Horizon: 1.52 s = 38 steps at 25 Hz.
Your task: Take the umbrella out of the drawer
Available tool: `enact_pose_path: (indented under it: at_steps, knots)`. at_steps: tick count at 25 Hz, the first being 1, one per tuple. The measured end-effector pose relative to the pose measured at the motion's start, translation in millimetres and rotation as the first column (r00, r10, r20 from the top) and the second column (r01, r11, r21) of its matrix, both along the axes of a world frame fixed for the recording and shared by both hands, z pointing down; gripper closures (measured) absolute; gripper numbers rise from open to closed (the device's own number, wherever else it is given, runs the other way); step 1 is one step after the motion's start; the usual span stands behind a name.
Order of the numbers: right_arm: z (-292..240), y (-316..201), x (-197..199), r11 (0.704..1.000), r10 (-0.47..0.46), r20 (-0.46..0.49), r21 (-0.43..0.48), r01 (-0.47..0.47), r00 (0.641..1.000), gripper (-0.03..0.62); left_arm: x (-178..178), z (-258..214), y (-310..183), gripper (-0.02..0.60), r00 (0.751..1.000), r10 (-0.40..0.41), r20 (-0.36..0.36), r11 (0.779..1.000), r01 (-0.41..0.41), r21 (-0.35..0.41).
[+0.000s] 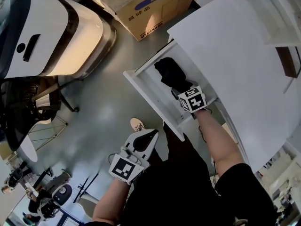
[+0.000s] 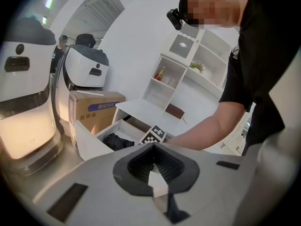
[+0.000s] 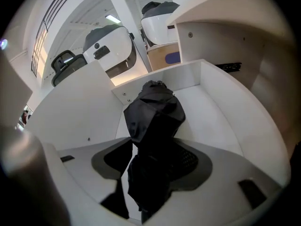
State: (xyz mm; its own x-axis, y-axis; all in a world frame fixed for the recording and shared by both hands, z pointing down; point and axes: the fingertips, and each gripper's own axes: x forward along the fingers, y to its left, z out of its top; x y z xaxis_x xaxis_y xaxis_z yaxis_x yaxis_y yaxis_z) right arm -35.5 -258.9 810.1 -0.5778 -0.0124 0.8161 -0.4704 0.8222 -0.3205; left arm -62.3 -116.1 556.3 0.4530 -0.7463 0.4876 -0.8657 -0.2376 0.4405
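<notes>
A black folded umbrella (image 1: 169, 73) lies in the open white drawer (image 1: 149, 98), which sticks out from under a white desk. My right gripper (image 1: 177, 90) reaches down into the drawer with its jaws spread wide. In the right gripper view the umbrella (image 3: 155, 114) runs up between the two jaws, and a strip of white shows between it and the left pad. My left gripper (image 1: 151, 136) hangs low over the floor in front of the drawer, jaws together and empty. The left gripper view shows the umbrella (image 2: 117, 141) in the drawer (image 2: 89, 142) ahead.
The white desk top (image 1: 235, 55) spans the right side above the drawer. A cardboard box (image 1: 150, 8) stands on the floor behind the drawer. A large white machine (image 1: 47, 32) and a chair (image 1: 28, 107) fill the left. A person's shoe (image 1: 138, 125) is by the drawer front.
</notes>
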Motion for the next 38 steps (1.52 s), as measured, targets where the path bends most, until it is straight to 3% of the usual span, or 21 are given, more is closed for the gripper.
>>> enact_pose_path:
  at_steps: [20,38]
  knots:
    - [33,4,-11,0.999,-0.045,-0.053,-0.027,0.043,0.998,0.339,-7,14,5,0.577,0.998,-0.063,-0.012,0.997,0.062,-0.044]
    - [39,1,-12,0.986,0.014,-0.159,0.168,0.014,0.987,0.333,-3,12,10,0.577,0.996,-0.093,-0.014,0.995,0.092,-0.036]
